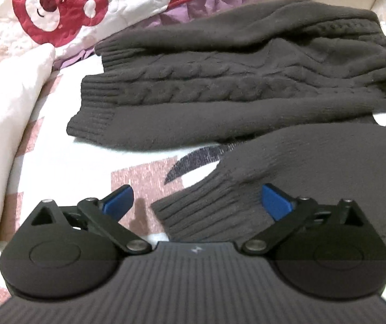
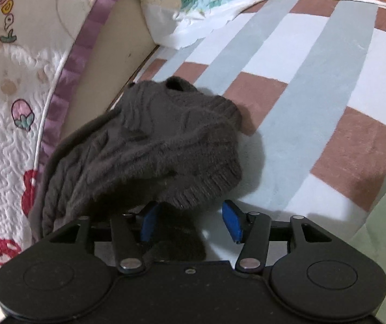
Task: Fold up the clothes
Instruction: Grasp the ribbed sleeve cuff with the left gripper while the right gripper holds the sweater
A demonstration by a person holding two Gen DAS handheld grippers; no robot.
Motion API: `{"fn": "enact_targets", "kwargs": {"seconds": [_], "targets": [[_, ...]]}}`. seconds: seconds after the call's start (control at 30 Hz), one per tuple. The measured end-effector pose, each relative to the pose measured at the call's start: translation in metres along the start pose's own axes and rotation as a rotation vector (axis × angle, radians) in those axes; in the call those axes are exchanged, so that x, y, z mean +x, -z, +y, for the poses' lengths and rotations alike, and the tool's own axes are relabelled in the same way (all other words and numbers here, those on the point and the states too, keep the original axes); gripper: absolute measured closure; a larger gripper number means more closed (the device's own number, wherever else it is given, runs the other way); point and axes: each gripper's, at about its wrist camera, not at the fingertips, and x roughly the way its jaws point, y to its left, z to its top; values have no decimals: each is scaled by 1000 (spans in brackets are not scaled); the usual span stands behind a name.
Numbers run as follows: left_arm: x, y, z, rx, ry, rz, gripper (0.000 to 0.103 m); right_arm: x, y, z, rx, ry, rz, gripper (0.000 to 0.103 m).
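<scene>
While the dark cable-knit sweater (image 1: 220, 81) sprawls across the checked bedspread (image 1: 66, 159), its ribbed cuff (image 1: 203, 205) lies low centre between the left gripper's (image 1: 197, 202) wide-spread jaws — sleeve running up-right. The right gripper (image 2: 190, 221) stands part-open around a knit fold (image 2: 149, 145); whether it pinches, I cannot tell.

The sweater (image 1: 220, 81) runs off the right edge beyond the left gripper (image 1: 197, 202), so its far side goes unseen. In the right wrist view, knit folds (image 2: 152, 148) drape over the right gripper (image 2: 190, 222), covering the tip of the left-hand finger (image 2: 149, 220); whether cloth is pinched cannot be told
</scene>
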Motion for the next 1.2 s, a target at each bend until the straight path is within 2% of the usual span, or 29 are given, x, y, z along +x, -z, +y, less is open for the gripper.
{"fn": "enact_targets", "kwargs": {"seconds": [0.13, 0.17, 0.2, 0.23, 0.27, 0.3, 0.33, 0.37, 0.47, 0.57, 0.67, 0.77, 0.87, 0.93, 1.1, 1.13, 1.17, 1.2], "targets": [[3, 3, 15, -105, 93, 46, 4, 9, -2, 6, -48, 24, -38, 39], [3, 3, 15, -102, 104, 44, 10, 11, -4, 9, -66, 24, -42, 39], [1, 3, 13, -81, 108, 35, 25, 13, -6, 13, -85, 22, -43, 54], [-1, 2, 11, -71, 111, 25, 32, 15, -9, 17, -104, 21, -45, 92], [-4, 2, 10, -66, 117, 14, 48, 17, -11, 21, -124, 19, -46, 94], [-7, 2, 8, -61, 129, 2, 71, 9, -15, 26, -135, 26, -79, 94], [-9, 2, 6, -60, 141, -8, 80, -3, -20, 32, -143, 35, -122, 94], [-12, 3, 4, -61, 140, -18, 80, -14, -25, 38, -151, 45, -166, 95], [-29, 2, 1, -39, 126, -69, 82, -61, -48, 55, -279, 133, -322, 96], [-49, -5, 6, -66, 208, -120, 82, -78, -57, 65, -431, 253, -366, 96], [-54, -9, 10, -91, 261, -128, 83, -59, -50, 63, -539, 356, -291, 96], [-36, -6, 15, -127, 272, -56, 83, -35, -41, 48, -546, 399, -223, 95], [-16, -2, 22, -181, 280, 20, 82, -21, -35, 34, -496, 384, -171, 91], [-8, -1, 30, -225, 297, 43, 81, -21, -32, 27, -438, 335, -146, 77], [-2, 0, 26, -211, 298, 29, 77, -21, -23, 11, -291, 213, -81, 55], [-1, 0, 25, -206, 297, 25, 76, -21, -21, 8, -262, 189, -69, 53], [-1, 0, 24, -202, 297, 22, 69, -21, -19, 4, -233, 164, -56, 53], [0, 1, 22, -197, 296, 19, 54, -21, -17, 1, -203, 140, -43, 53]]}}
